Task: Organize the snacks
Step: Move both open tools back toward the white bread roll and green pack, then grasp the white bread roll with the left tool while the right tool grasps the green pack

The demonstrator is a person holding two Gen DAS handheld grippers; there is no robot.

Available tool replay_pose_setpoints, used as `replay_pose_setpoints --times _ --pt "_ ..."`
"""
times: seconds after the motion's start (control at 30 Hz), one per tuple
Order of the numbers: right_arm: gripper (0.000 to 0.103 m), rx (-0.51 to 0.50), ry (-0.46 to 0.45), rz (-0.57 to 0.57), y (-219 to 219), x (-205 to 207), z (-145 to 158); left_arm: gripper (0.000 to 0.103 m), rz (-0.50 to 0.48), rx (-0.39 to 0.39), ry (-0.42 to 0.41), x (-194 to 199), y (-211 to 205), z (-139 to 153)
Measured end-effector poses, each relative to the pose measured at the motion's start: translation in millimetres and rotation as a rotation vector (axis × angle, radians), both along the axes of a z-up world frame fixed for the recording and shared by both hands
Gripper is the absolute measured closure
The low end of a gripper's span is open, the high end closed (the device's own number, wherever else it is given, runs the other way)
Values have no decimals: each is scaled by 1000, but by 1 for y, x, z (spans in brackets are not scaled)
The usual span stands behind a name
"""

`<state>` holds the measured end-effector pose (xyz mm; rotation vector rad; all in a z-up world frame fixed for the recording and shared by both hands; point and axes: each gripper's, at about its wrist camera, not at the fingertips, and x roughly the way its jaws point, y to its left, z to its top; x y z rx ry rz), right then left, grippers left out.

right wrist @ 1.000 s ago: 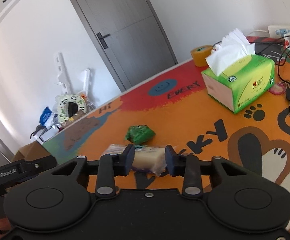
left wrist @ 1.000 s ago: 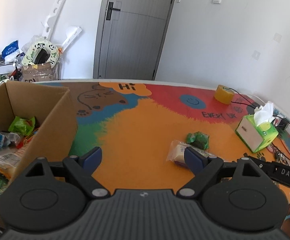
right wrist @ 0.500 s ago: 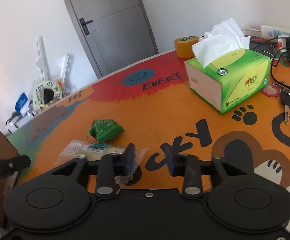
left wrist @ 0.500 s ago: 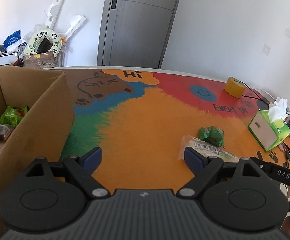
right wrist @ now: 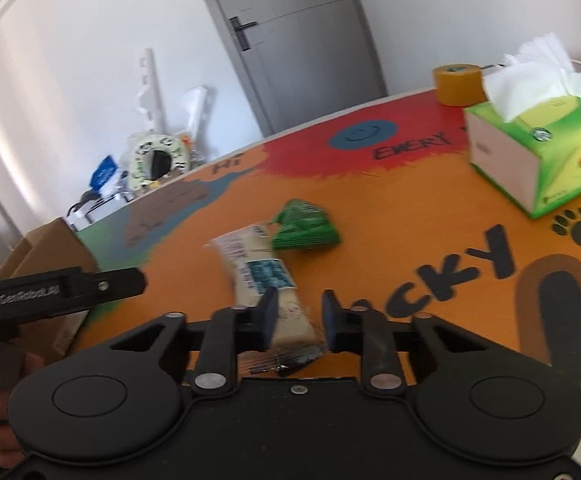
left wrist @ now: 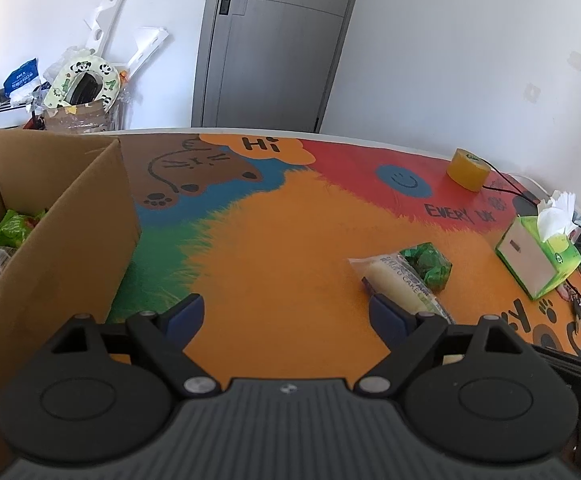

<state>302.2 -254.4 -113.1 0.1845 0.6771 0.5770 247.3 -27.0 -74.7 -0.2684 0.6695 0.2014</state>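
My right gripper [right wrist: 299, 316] pinches the cake packet [right wrist: 259, 276] at lower centre, while my left gripper [left wrist: 286, 316] stays spread, holding nothing.

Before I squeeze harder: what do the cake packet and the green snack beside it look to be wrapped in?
Cake packet: thin clear plastic film, glossy, since the pale cake shows through and its end crinkles.
Green snack: probably printed plastic or foil film, opaque, creased into sharp folds with some sheen; blur leaves this open.
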Motion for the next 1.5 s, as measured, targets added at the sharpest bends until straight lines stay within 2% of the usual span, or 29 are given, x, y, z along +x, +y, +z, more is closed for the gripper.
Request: replay_pose_setpoints --times 0.13,0.43,0.57,0.63,0.77,1.27,1.33,1.43,1.5 --pt "91 52 3 39 4 -5 4 15 -8 -6 1 1 -2 -1" --pt "88 35 17 -54 -18 2 3 15 -52 4 10 15 -32 -3" --pt "70 45 11 -82 -31 2 2 15 -80 13 16 22 -51 -4" --pt "66 52 7 -97 -38 2 1 15 -94 19 17 25 -60 -5" --pt "50 68 -3 -141 -52 2 -1 15 -110 30 24 32 -76 -9" --pt "48 97 14 -160 -72 8 -9 15 -121 87 37 46 -109 -25" --pt "48 93 16 -157 -70 8 -9 17 -120 93 55 48 -108 -30" --pt "48 80 12 -149 -65 8 -9 30 -117 114 49 48 -102 -34" --pt "48 73 11 -145 -61 8 -8 49 -113 109 36 45 -96 -34"
